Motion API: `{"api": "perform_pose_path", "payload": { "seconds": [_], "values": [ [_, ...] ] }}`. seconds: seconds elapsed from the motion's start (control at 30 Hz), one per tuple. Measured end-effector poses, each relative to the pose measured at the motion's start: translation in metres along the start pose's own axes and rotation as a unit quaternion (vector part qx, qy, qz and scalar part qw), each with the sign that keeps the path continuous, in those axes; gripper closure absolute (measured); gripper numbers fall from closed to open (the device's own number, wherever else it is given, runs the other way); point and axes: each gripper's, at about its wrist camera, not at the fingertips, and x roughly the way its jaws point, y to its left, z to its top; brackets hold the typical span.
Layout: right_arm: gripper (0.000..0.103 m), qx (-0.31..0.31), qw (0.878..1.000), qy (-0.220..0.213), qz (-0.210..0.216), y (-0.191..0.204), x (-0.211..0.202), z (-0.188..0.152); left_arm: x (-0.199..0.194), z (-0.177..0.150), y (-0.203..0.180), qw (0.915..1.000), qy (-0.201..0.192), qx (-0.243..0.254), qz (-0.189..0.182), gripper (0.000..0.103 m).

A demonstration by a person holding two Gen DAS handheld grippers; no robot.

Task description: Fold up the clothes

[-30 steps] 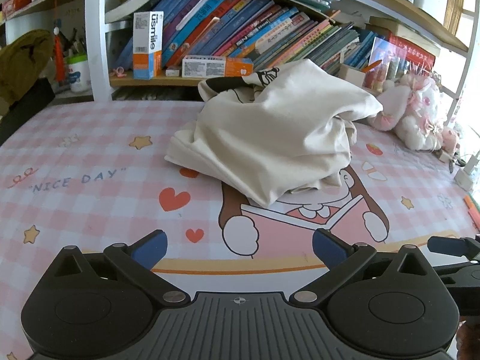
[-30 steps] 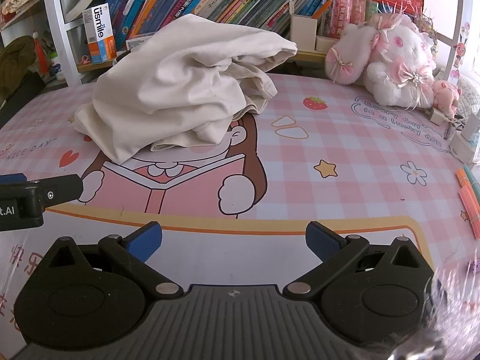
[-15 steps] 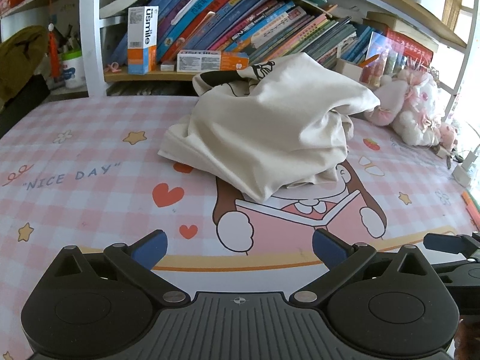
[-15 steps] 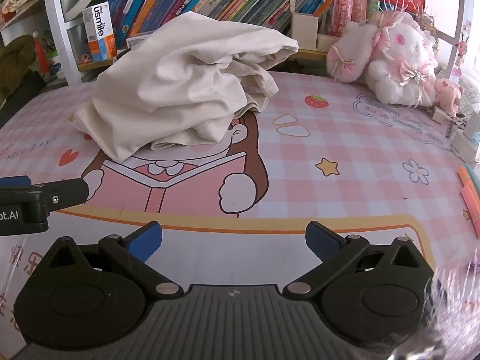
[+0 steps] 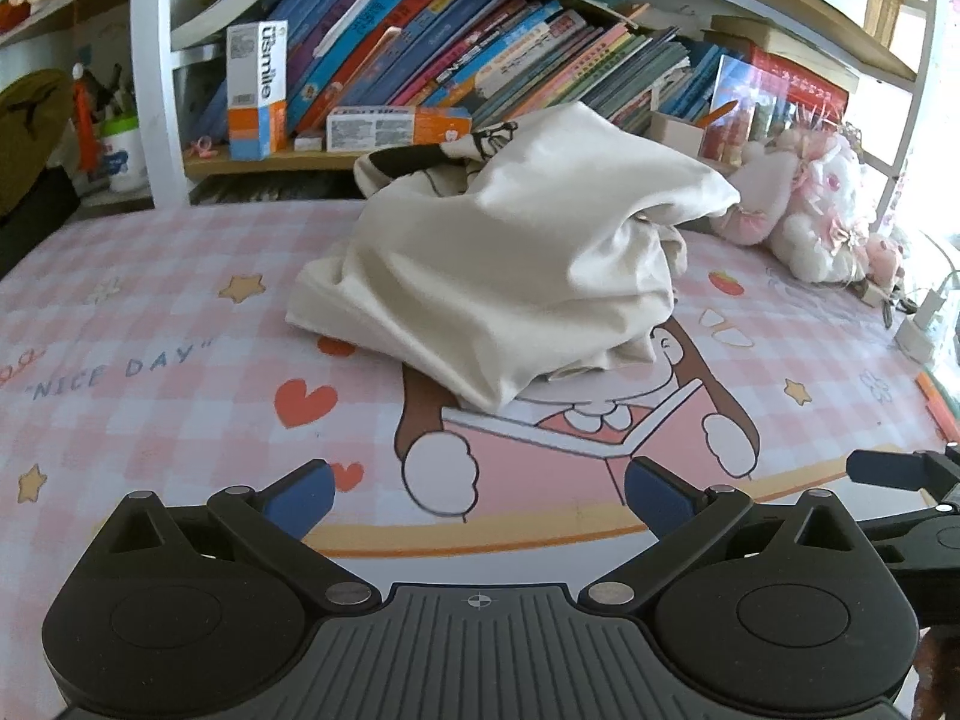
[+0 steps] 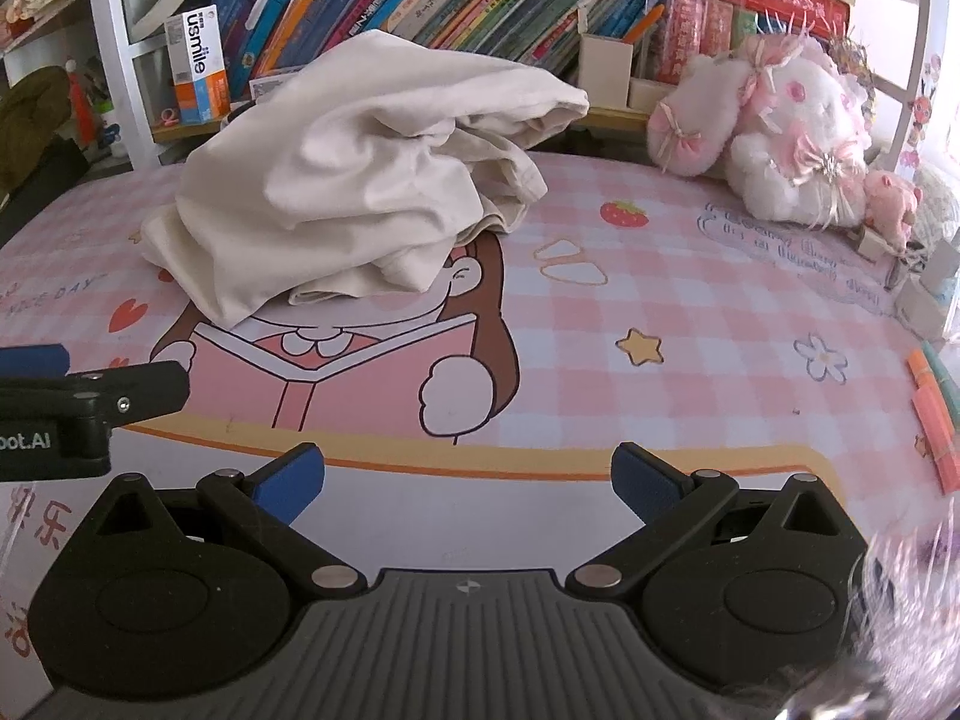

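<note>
Nearest in the left wrist view, the left gripper (image 5: 478,495) stands wide apart and empty, its blue-padded fingers on black ribbed housing poised over the mat. At 3 o'clock in that view a black finger of the other tool juts in from the edge. The right wrist view shows the right gripper (image 6: 468,477) equally wide and empty, with the left tool's clamp at its 9 o'clock.

Under both lies a smooth, glossy desk mat (image 5: 156,324), pink-and-white checked, printed with hearts, stars and a cartoon figure reading a book. Only the left view reads its "NICE DAY" lettering clearly; only the right view shows the orange pens (image 6: 933,414) at 3 o'clock.

The cream garment (image 5: 504,276) lies at 12 o'clock from the left gripper, well apart from it, a soft rumpled heap with deep folds. From the right gripper it sits toward 11 o'clock, also untouched. The left view alone catches a dark printed patch at its far top edge.

Beyond, a fluffy white-and-pink plush toy (image 6: 774,132) sits at 1 o'clock, and slanting books (image 5: 456,60) fill the shelf behind.
</note>
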Motion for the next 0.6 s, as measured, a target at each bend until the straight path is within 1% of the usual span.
{"api": "perform_pose_path", "payload": {
  "seconds": [0.2, 0.27, 0.43, 0.53, 0.57, 0.6],
  "values": [
    [0.001, -0.013, 1.000, -0.016, -0.005, -0.006, -0.004, 0.006, 0.010, 0.010, -0.008, 0.9999, -0.006, 0.010, 0.004, 0.000],
    [0.002, -0.007, 1.000, -0.019, -0.003, -0.011, -0.006, 0.007, 0.014, 0.014, -0.012, 0.9998, -0.007, 0.015, 0.008, 0.000],
    [0.003, 0.004, 1.000, -0.021, 0.004, -0.025, -0.010, 0.008, 0.033, 0.034, -0.024, 0.9992, -0.021, 0.028, 0.020, 0.000],
    [0.007, 0.007, 0.999, -0.003, 0.046, -0.034, -0.012, 0.010, 0.045, 0.046, -0.031, 0.9986, -0.030, 0.035, 0.027, 0.000],
    [0.008, 0.006, 0.998, 0.000, 0.055, -0.035, -0.014, 0.009, 0.049, 0.050, -0.034, 0.9984, -0.033, 0.036, 0.029, 0.000],
    [0.008, -0.002, 0.998, -0.002, 0.056, -0.035, -0.016, 0.008, 0.054, 0.054, -0.037, 0.9982, -0.036, 0.037, 0.032, 0.000]
  ]
}}
